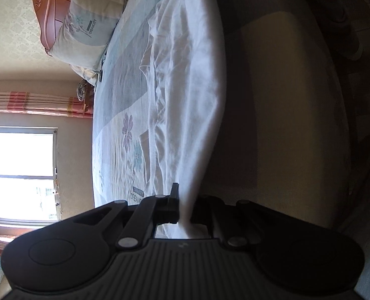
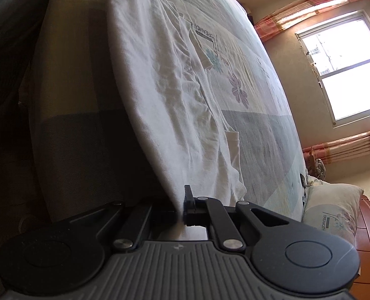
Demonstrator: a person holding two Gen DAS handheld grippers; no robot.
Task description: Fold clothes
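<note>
My left gripper (image 1: 185, 207) pinches one corner of the white garment (image 1: 185, 87); my right gripper (image 2: 181, 207) clamps another. From each, the cloth stretches toward twelve o'clock, taut above the bedsheet (image 2: 259, 130), both tools rolled sideways. A pillow (image 1: 90, 27) lies beyond.

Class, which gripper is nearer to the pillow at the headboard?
Right. The right gripper grips the white garment at the end beside the pillow; the left gripper grips the opposite end, far from it.

Bright window (image 2: 344, 70), pink striped curtains (image 2: 309, 2), patterned wallpaper (image 1: 12, 25), carved wooden headboard (image 1: 50, 7), floral bedsheet (image 1: 120, 115), pillow (image 1: 87, 30)
</note>
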